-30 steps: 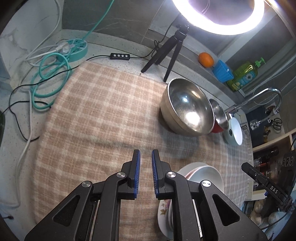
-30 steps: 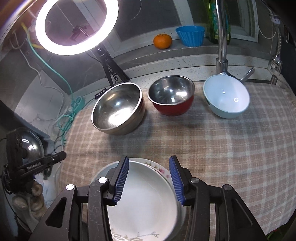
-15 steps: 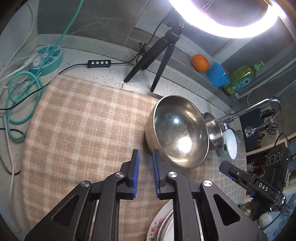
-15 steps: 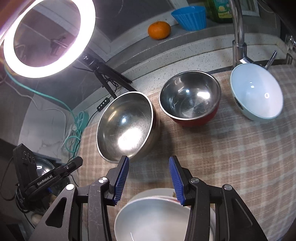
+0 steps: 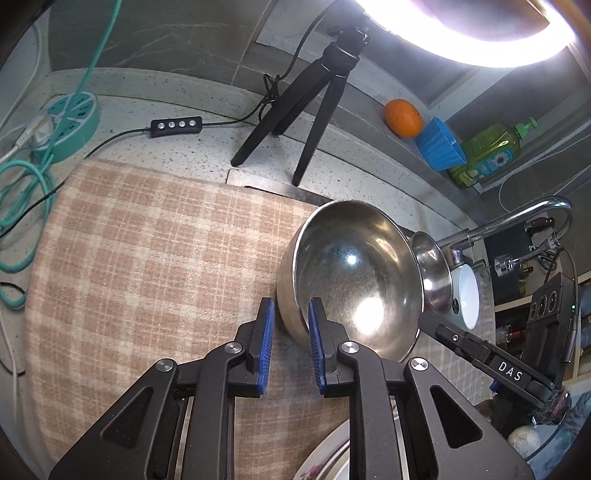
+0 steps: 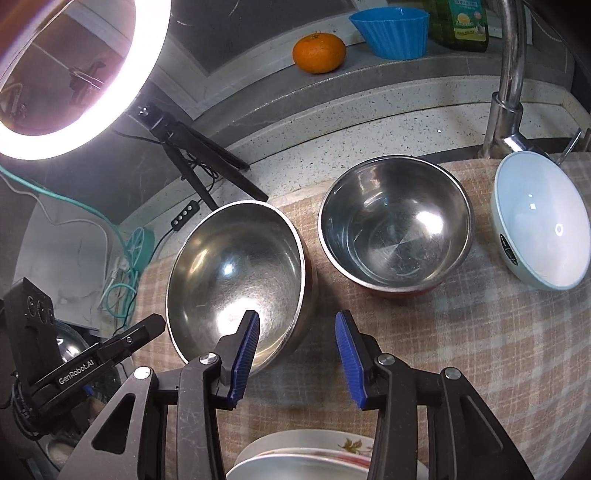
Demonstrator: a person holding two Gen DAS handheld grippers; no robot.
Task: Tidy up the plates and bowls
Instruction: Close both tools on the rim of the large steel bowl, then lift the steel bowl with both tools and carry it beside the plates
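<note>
Three bowls stand in a row on the far part of a beige-and-white checked cloth (image 6: 498,350): a large plain stainless-steel bowl (image 6: 236,280) at the left, a smaller steel-lined bowl with a red outside (image 6: 397,229) in the middle, and a pale blue ceramic bowl (image 6: 539,225) at the right, tilted and close to the chrome tap (image 6: 506,88). The big bowl and the red one sit just beside each other. At the near edge lies a stack of white flower-patterned plates (image 6: 314,461).

The left gripper (image 5: 290,325) stands at the left rim of the large steel bowl (image 5: 354,280), its blue-padded jaws a narrow gap apart with the rim between them; whether the pads press on it cannot be told. The right gripper (image 6: 297,343) stands at the same bowl's near-right rim, one finger over the inside; its jaws are closing, the pads clearly not yet on the rim.

Behind the cloth stand a ring light on a black tripod (image 6: 192,147), an orange fruit (image 6: 319,51) and a blue fluted cup (image 6: 391,33).
</note>
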